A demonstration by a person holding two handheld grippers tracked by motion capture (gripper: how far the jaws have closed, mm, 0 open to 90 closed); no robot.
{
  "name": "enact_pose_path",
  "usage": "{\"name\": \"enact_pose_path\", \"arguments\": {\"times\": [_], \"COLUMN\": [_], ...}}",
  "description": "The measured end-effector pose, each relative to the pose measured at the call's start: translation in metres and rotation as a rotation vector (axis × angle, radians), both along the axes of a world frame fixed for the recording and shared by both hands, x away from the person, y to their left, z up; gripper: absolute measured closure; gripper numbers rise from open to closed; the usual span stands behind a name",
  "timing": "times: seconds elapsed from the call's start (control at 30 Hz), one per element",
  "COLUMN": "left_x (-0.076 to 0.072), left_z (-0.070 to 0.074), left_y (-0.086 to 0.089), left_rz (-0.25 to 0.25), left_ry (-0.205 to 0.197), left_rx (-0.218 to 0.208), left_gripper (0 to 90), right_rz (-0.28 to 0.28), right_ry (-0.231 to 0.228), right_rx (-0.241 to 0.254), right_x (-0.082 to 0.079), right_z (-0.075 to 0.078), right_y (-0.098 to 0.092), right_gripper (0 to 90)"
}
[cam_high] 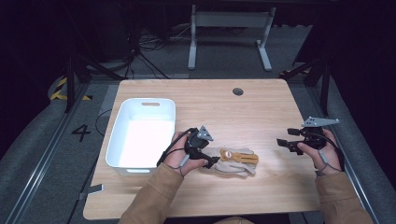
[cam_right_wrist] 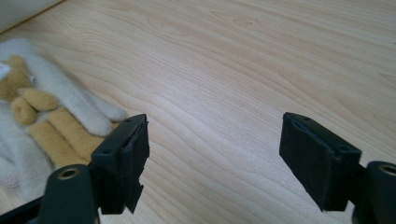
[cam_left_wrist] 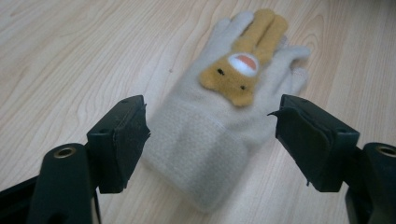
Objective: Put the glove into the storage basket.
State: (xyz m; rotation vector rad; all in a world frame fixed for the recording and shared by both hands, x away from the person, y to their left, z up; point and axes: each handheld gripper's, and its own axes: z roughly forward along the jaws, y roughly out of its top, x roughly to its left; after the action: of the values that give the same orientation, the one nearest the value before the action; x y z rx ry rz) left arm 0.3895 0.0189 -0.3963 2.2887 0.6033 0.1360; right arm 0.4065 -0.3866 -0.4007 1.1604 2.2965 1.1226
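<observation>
A: What sits on the wooden table (cam_high: pixel 261 109)?
B: A white bin (cam_high: pixel 140 133) at the left; a cream glove (cam_high: pixel 236 161) with a bear patch lies beside it.
A: And the claws?
B: Left gripper (cam_left_wrist: pixel 210 135) spread wide around the glove's cuff; right gripper (cam_right_wrist: pixel 212 161) spread too, over bare wood.

Overhead light brightens the desk (cam_high: pixel 261 112) against dark surroundings, glare washes out the white bin (cam_high: pixel 140 135), and the glove (cam_left_wrist: pixel 224 107) appears slightly blurred.

The pale wooden table (cam_high: pixel 261 116) looks smooth and matt, its grain visible. The cream fleece glove (cam_left_wrist: pixel 210 135) looks soft and fuzzy. The white plastic bin (cam_high: pixel 116 135) looks smooth.
</observation>
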Motion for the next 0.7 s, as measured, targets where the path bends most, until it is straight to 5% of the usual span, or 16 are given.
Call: {"name": "enact_pose_path", "arguments": {"times": [0.3,0.7], "left_x": [0.002,0.01], "left_z": [-0.006,-0.027], "left_y": [-0.011,-0.027], "left_rz": [-0.069,-0.107], "left_ry": [-0.07,-0.028], "left_rx": [-0.031,0.039], "left_gripper": [20.2,19.4], "right_rz": [0.005,0.037], "right_ry": [0.032,0.033], "right_rx": [-0.004,0.027], "right_x": [0.002,0.001], "right_z": [-0.005,-0.005], "right_y": [-0.005,-0.004], "right_gripper": [24.6,23.9]}}
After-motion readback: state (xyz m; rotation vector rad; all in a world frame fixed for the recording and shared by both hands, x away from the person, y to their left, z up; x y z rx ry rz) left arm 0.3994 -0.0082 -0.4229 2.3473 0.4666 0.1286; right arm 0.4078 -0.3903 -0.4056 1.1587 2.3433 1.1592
